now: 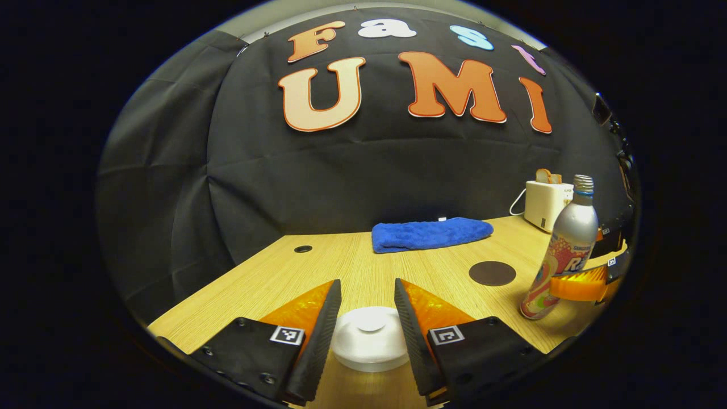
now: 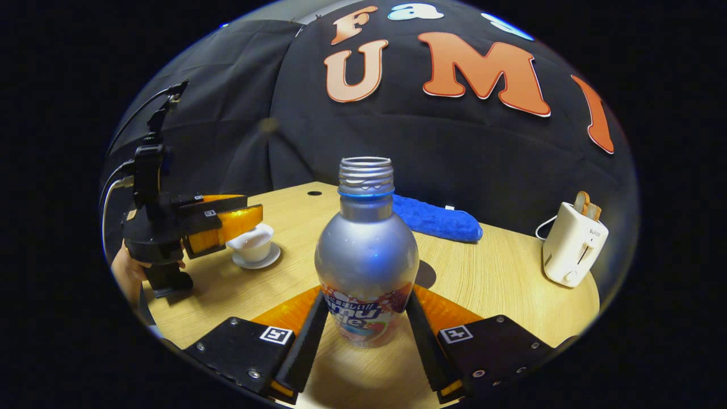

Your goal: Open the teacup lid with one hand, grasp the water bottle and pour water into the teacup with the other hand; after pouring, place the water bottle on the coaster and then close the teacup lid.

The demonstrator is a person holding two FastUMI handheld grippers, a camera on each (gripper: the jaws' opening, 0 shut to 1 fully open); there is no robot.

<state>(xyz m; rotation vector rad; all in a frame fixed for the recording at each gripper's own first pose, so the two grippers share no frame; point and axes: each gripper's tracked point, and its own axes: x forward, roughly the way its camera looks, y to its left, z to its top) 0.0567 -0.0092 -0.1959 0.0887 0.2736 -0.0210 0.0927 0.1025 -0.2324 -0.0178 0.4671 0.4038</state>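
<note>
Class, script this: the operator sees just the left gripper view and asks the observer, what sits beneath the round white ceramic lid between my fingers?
Observer: A white teacup on a white saucer.
Operator: Is the silver metal water bottle gripped on both sides?
Observer: Yes, the right gripper has one finger against each side of it.
Operator: What holds my gripper?
Observer: A hand holds the left gripper by its handle.
</note>
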